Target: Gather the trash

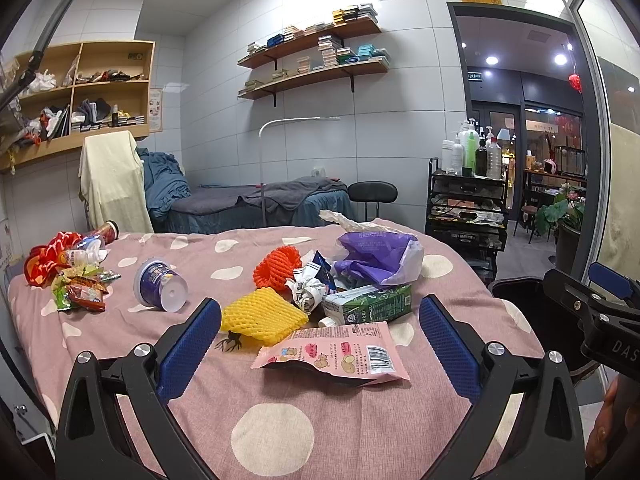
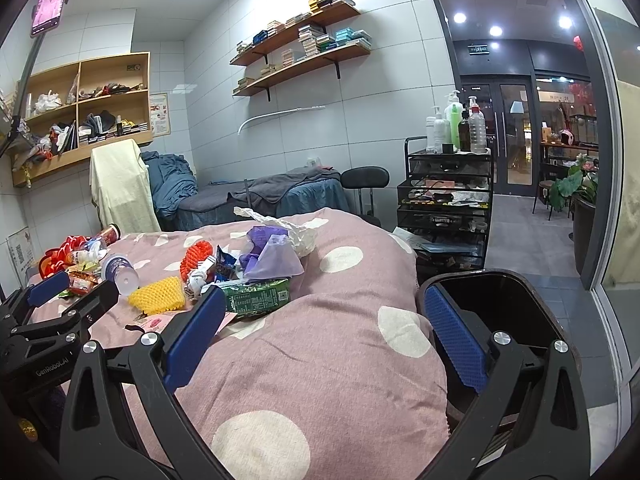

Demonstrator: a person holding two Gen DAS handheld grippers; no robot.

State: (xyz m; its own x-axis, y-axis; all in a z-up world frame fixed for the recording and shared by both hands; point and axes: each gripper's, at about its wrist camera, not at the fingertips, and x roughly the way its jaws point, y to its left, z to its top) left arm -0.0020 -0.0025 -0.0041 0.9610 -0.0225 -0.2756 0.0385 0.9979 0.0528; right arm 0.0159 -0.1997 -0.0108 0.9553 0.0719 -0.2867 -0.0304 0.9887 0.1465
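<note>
Trash lies on a pink polka-dot blanket (image 1: pixel 280 420). A pink snack wrapper (image 1: pixel 336 354) lies nearest, between my left gripper's (image 1: pixel 320 320) open fingers. Behind it are a yellow foam net (image 1: pixel 260 316), a green carton (image 1: pixel 368 304), crumpled paper (image 1: pixel 306 288), an orange foam net (image 1: pixel 276 266) and a purple bag (image 1: pixel 376 258). A purple cup (image 1: pixel 160 284) lies on its side at left, by snack wrappers (image 1: pixel 80 292). My right gripper (image 2: pixel 320 320) is open and empty over the blanket's right edge, beside a black bin (image 2: pixel 500 300).
A plastic bottle (image 1: pixel 86 254), a red can (image 1: pixel 108 230) and red fabric (image 1: pixel 44 260) lie at the blanket's far left. A black cart (image 2: pixel 444 208) with bottles stands behind the bin. A massage bed (image 1: pixel 248 204) and a stool (image 1: pixel 372 192) stand behind.
</note>
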